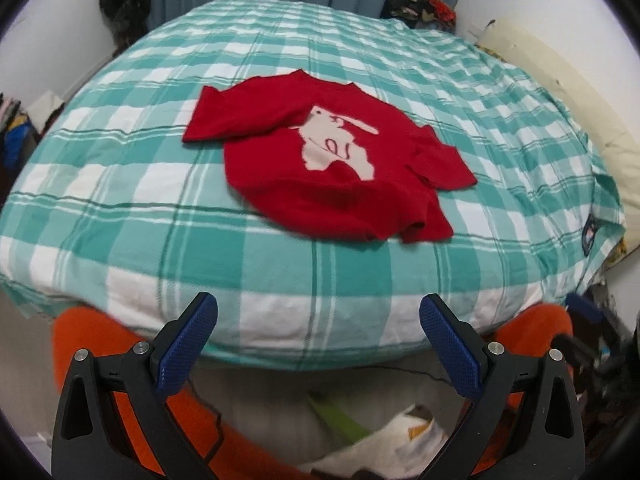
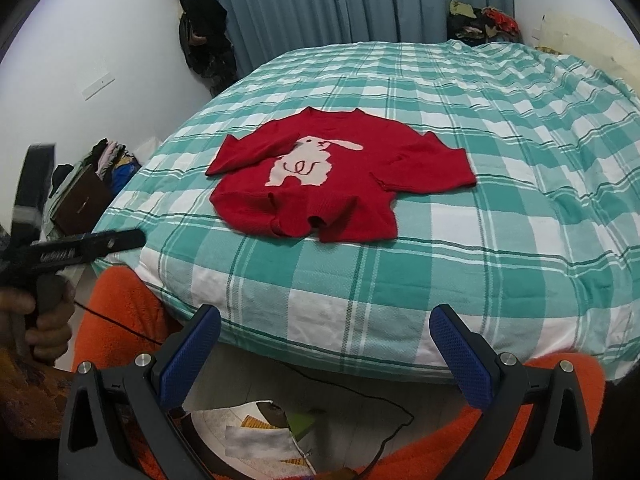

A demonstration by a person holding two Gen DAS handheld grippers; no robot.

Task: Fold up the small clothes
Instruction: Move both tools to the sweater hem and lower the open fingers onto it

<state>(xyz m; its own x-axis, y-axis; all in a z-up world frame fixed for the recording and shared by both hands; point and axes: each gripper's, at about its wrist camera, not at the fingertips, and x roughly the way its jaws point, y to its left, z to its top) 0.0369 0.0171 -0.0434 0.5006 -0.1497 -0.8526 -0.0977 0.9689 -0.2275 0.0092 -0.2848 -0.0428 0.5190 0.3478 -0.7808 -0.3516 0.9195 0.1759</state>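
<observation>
A small red sweater (image 1: 320, 168) (image 2: 316, 172) with a pale rabbit motif lies spread on the green and white checked bedspread (image 1: 200, 216) (image 2: 500, 220). Its left sleeve is folded across the chest, and its hem is rumpled toward me. My left gripper (image 1: 318, 316) hangs open over the near bed edge, well short of the sweater, with nothing between its blue pads. My right gripper (image 2: 326, 328) is open too, at the near edge and empty. The left gripper's black body (image 2: 80, 250) also shows in the right wrist view, held by a hand (image 2: 44, 320).
The person's orange-clad legs (image 2: 120, 312) press against the near bed edge. Blue curtains (image 2: 340, 0) hang behind the bed. Piles of clothes (image 2: 484, 20) sit at the far right corner, and dark garments (image 2: 204, 28) hang on the left wall. A cable (image 2: 360, 392) trails over the floor.
</observation>
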